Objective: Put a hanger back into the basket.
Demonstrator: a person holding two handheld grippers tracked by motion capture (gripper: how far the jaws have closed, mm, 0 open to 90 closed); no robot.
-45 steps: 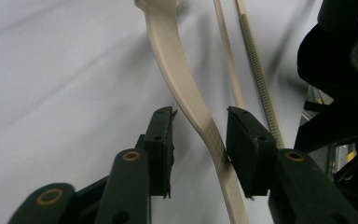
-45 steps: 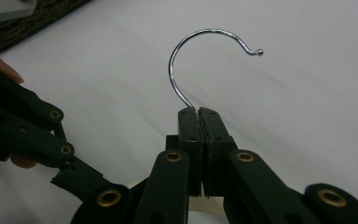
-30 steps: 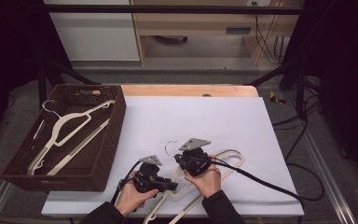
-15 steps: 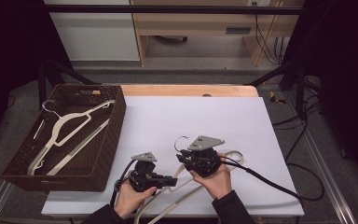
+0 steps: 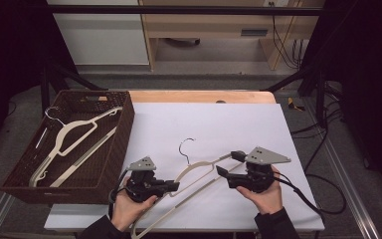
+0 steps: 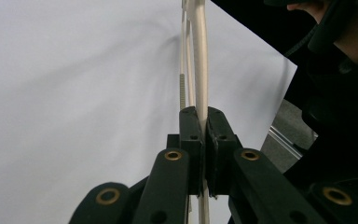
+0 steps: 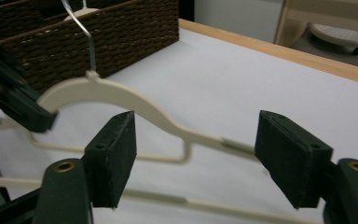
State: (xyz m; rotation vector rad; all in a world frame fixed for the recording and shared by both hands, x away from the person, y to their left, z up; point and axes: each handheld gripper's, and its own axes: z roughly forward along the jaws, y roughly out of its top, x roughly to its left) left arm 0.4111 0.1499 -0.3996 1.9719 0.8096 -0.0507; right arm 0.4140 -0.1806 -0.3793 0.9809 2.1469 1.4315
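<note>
A cream plastic hanger (image 5: 199, 167) with a dark wire hook lies slanted over the front of the white table. My left gripper (image 5: 173, 185) is shut on its lower left arm; in the left gripper view the jaws (image 6: 201, 116) pinch the cream bar (image 6: 199, 56), which runs straight ahead. My right gripper (image 5: 229, 164) stands at the hanger's right end with its jaws wide apart after just opening. In the right gripper view (image 7: 200, 135) the hanger (image 7: 112, 93) crosses just beyond the two pads (image 7: 116, 149), and neither presses on it.
A dark woven basket (image 5: 124, 129) sits at the table's left edge with another cream hanger (image 5: 74, 132) inside it. In the right gripper view the basket (image 7: 121, 32) stands behind the hook. The white table top (image 5: 204, 114) stretches back to a wooden strip.
The right gripper has opened, let go of the hanger and moved to the right. The left gripper has closed on the hanger's arm and lifted a little, and the hanger now stretches out between the hands.
</note>
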